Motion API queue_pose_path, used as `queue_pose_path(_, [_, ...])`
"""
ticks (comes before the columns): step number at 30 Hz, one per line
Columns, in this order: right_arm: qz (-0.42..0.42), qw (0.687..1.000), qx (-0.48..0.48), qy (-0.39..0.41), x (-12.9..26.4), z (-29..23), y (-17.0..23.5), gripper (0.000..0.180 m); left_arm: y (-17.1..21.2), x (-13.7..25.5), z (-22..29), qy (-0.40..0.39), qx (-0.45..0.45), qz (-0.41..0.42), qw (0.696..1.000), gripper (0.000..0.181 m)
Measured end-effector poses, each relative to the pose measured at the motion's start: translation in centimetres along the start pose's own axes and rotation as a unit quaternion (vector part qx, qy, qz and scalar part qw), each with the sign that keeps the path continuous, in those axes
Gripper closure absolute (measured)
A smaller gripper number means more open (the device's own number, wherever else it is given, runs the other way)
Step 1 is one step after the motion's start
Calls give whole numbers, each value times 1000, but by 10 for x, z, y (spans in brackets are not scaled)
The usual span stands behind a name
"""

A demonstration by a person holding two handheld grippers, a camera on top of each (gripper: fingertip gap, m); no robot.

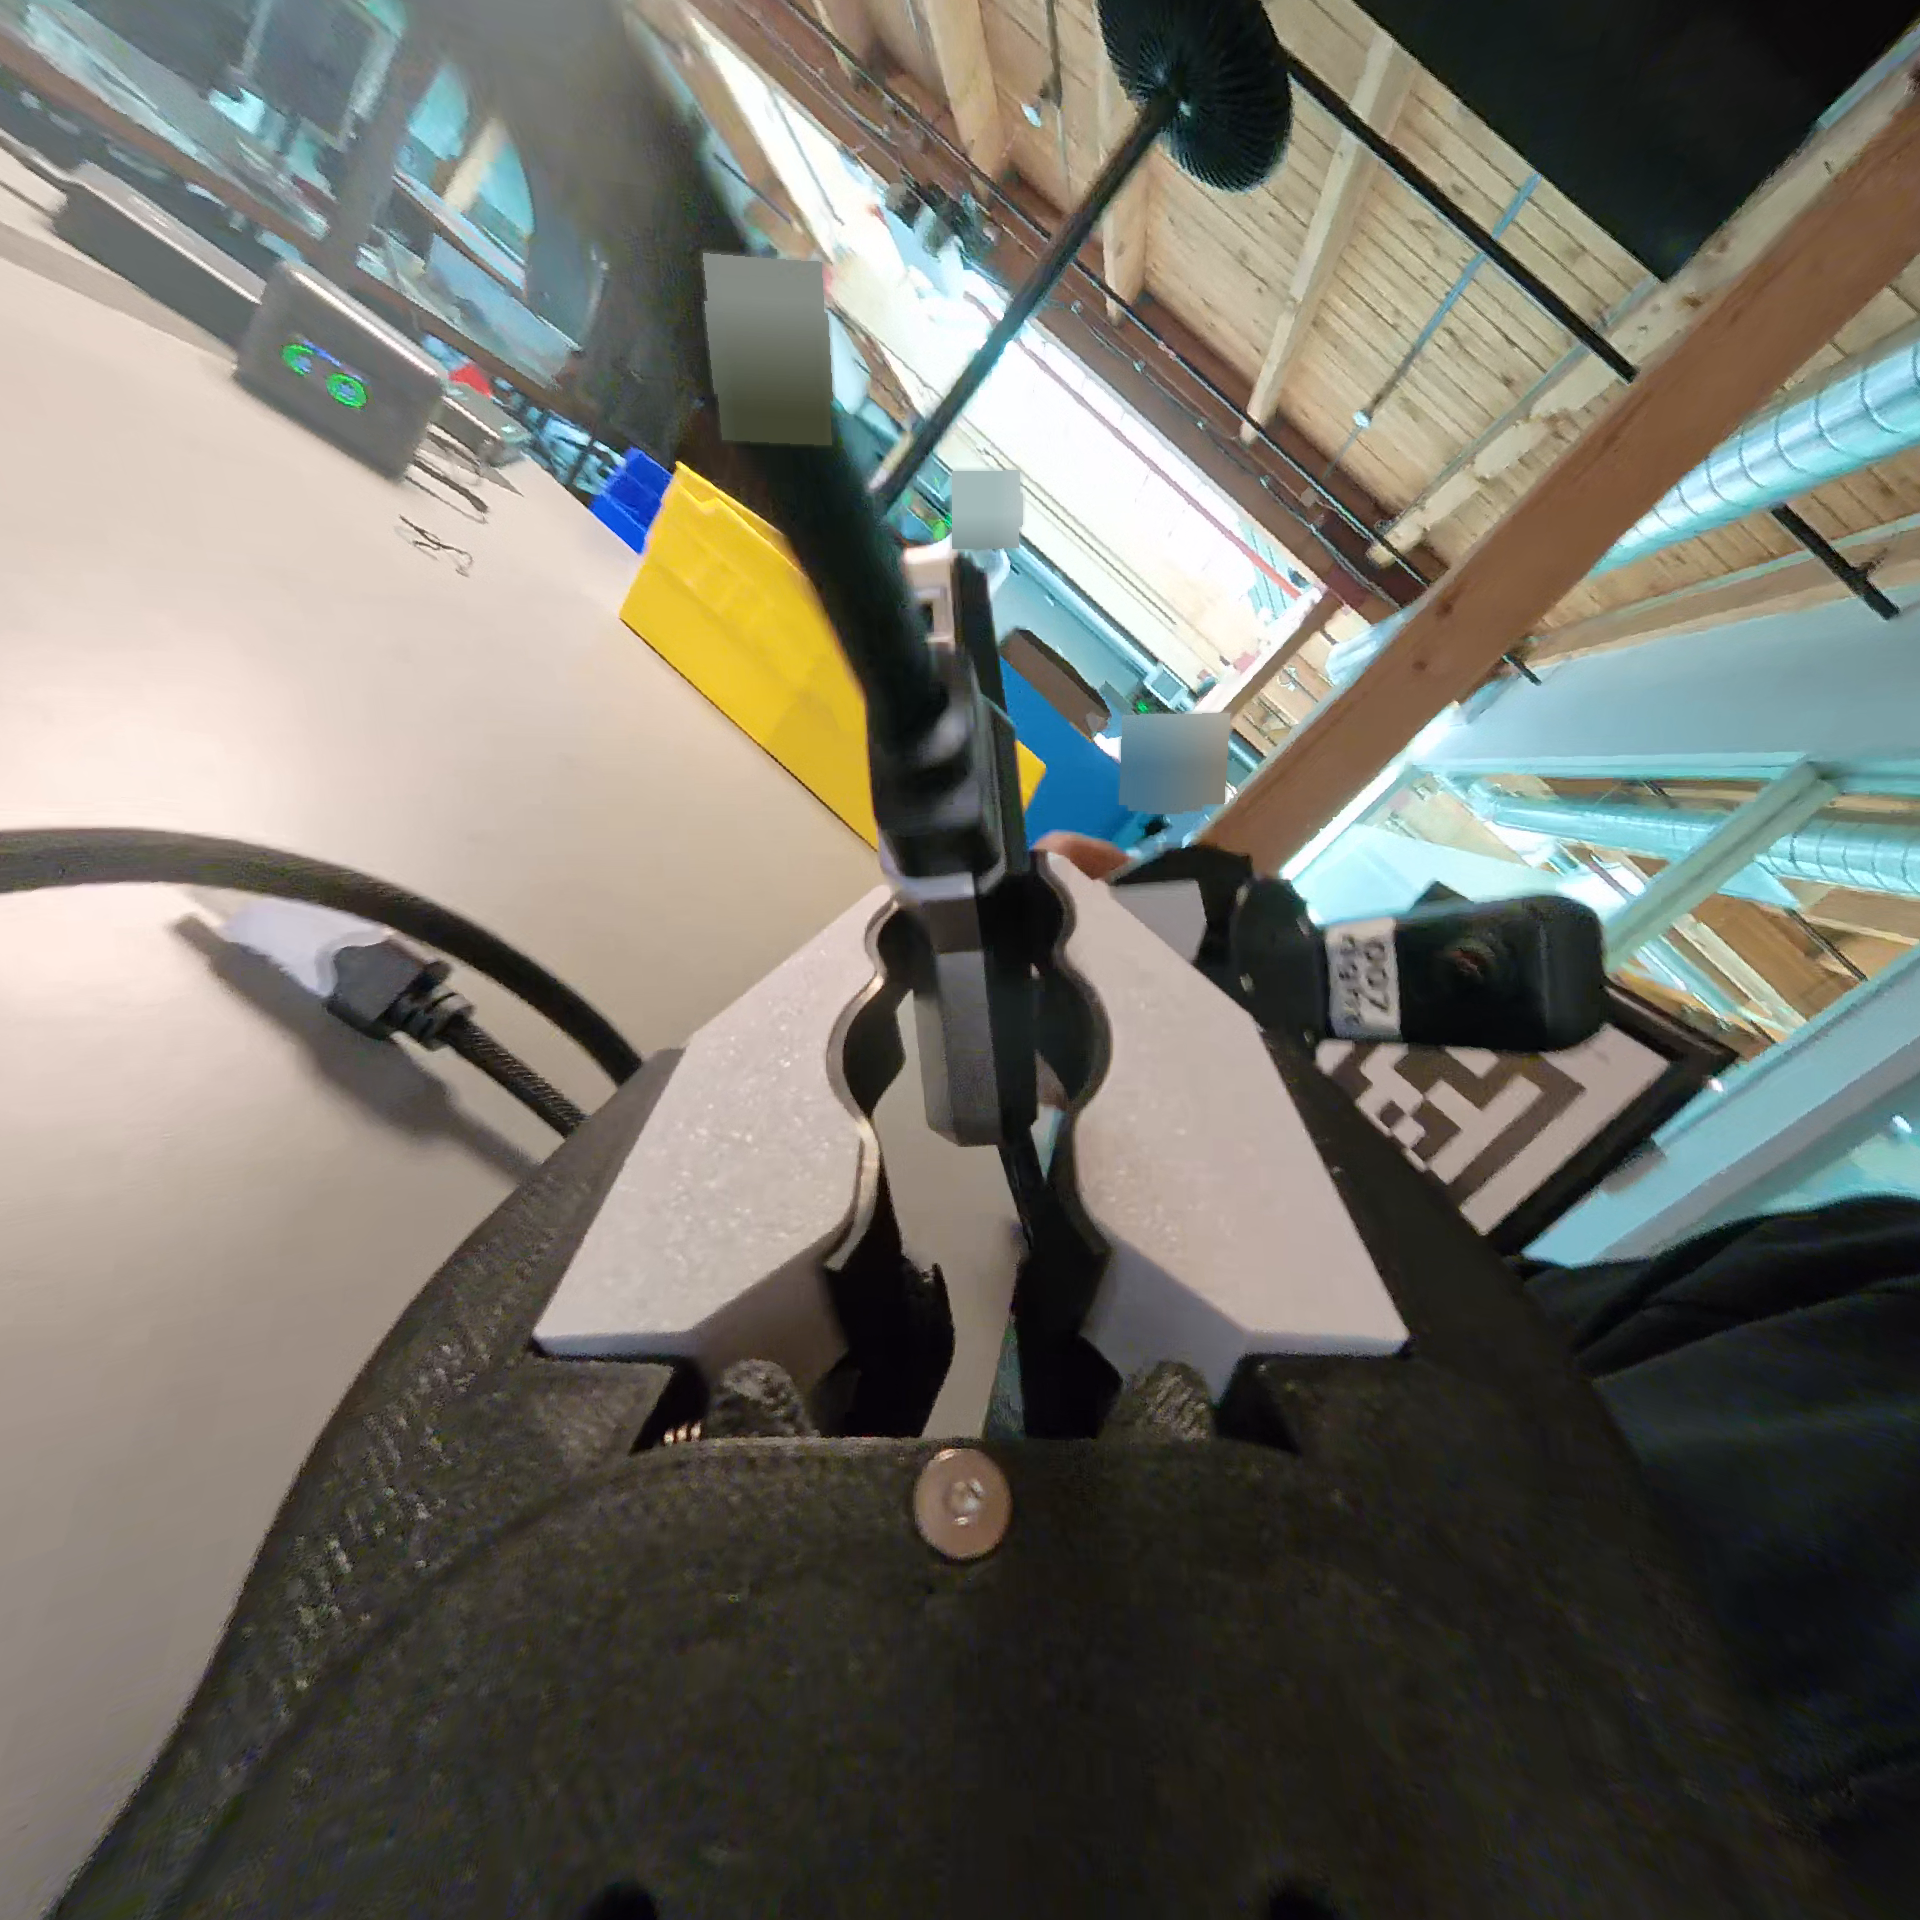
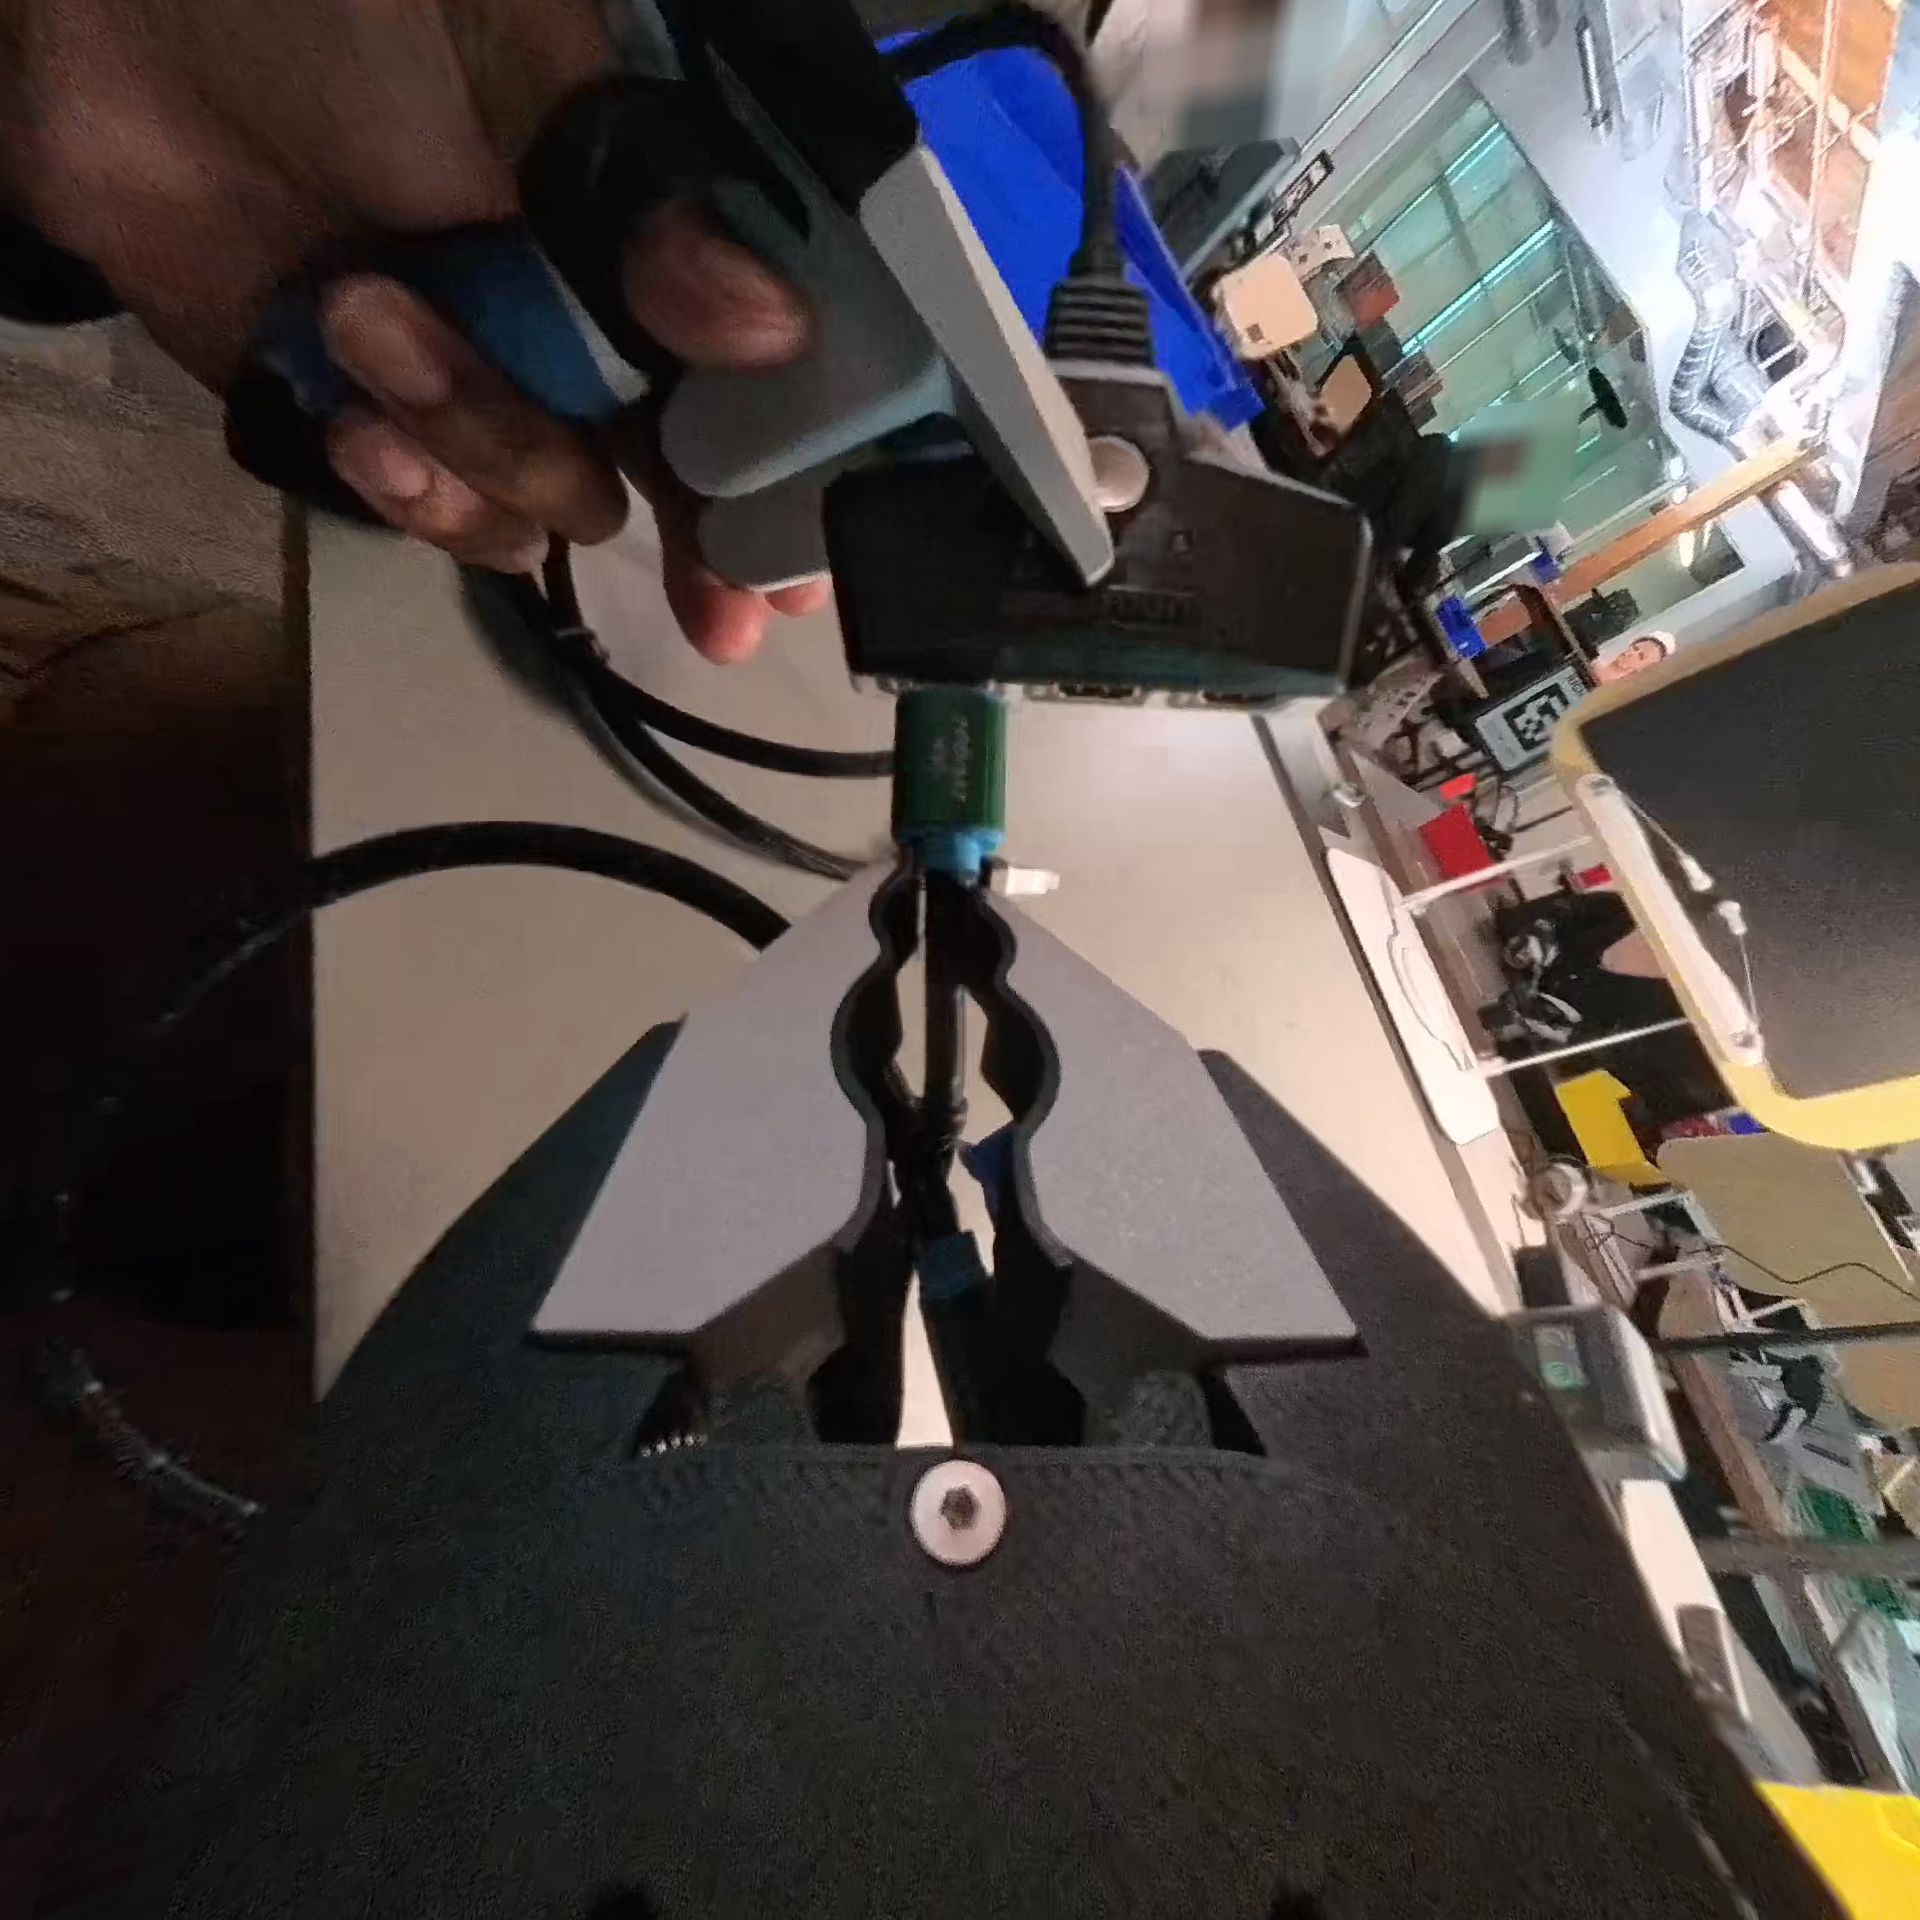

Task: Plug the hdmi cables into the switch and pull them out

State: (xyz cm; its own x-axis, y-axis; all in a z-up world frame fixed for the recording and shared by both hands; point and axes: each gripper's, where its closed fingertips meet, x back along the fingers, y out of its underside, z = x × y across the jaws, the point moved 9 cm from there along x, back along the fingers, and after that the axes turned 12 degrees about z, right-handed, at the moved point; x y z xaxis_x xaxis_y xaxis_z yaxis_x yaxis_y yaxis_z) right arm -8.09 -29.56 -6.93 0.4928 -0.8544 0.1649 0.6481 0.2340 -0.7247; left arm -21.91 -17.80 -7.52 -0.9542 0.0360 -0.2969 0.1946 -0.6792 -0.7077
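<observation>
In the left wrist view my left gripper [image 1: 971, 904] is shut on the dark HDMI switch [image 1: 977, 1039], held edge-on and off the table. A black cable [image 1: 862, 582] is plugged into its far end. In the right wrist view the switch [image 2: 1101, 592] is a black box clamped by the left gripper's grey fingers [image 2: 977, 416], with a hand behind them. My right gripper [image 2: 940, 894] is shut on a cable just behind its green plug [image 2: 948, 774]. The plug's front meets a port on the switch's near edge, and no metal tip shows. Another black plug [image 1: 384, 987] lies loose on the table.
The grey table [image 1: 260, 675] carries a yellow bin [image 1: 727, 634], blue bins [image 1: 629, 499] and a black box with green lights [image 1: 332, 374]. Black cables [image 2: 644, 727] trail over the table below the switch. A black panel with a yellow rim [image 2: 1766, 831] stands to the right. The left gripper's tips are roughly 5 cm from the right gripper's.
</observation>
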Motion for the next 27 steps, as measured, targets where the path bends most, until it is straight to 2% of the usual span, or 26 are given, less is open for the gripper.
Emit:
queue_pose_path(6, [-8,1000,-3,-15,1,-3,0,172,0,-1,-4,6,8,-17,1000,160])
queue_pose_path(13, [-8,997,-56,-50,0,-3,4,174,0,-3,-8,5,14,-33,999,160])
queue_pose_path(27, [-10,997,-45,-56,-3,-4,1,174,-4,1,-10,33,8,-75,997,159])
